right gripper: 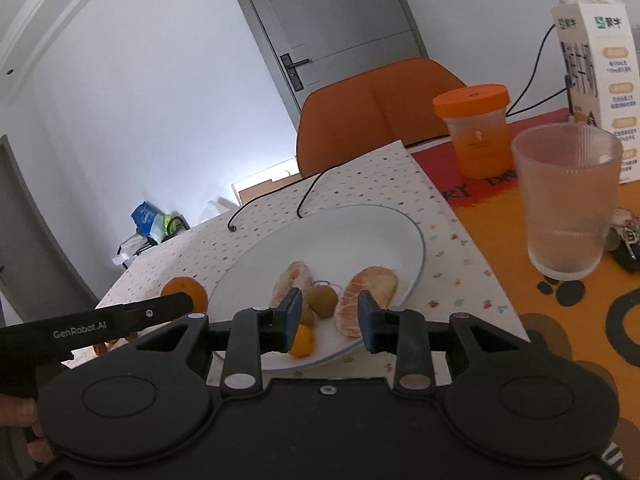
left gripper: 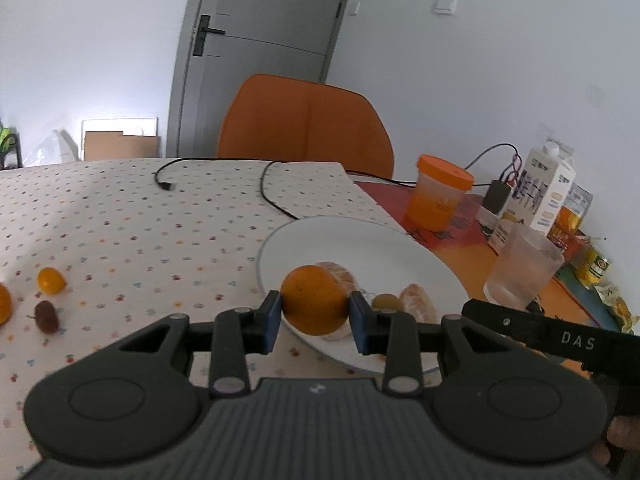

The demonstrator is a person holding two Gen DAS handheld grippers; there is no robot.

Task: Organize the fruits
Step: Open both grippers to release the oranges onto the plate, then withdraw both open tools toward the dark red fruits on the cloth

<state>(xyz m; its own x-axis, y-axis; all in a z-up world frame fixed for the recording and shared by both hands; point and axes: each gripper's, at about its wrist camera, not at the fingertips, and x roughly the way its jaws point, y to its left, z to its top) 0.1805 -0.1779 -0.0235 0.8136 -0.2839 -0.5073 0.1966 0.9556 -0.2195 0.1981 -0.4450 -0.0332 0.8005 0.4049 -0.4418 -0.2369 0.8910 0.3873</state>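
My left gripper (left gripper: 315, 309) is shut on a whole orange (left gripper: 315, 300), held at the near left rim of the white plate (left gripper: 360, 240). In the right wrist view the same orange (right gripper: 185, 292) shows at the tip of the left gripper's black body. On the plate (right gripper: 360, 236) lie two peeled mandarin pieces (right gripper: 370, 288), a green fruit (right gripper: 322, 300) and a small orange fruit (right gripper: 301, 342). My right gripper (right gripper: 331, 320) hangs open over the plate's near edge, its pads pressing on nothing. A kumquat (left gripper: 51, 280) and a red fruit (left gripper: 47, 316) lie on the dotted tablecloth at the left.
A ribbed glass (right gripper: 564, 208), an orange-lidded jar (right gripper: 476, 132) and a milk carton (right gripper: 592, 60) stand to the right of the plate. A black cable (left gripper: 272, 192) crosses the cloth behind it. An orange chair (left gripper: 308, 120) stands at the table's far side.
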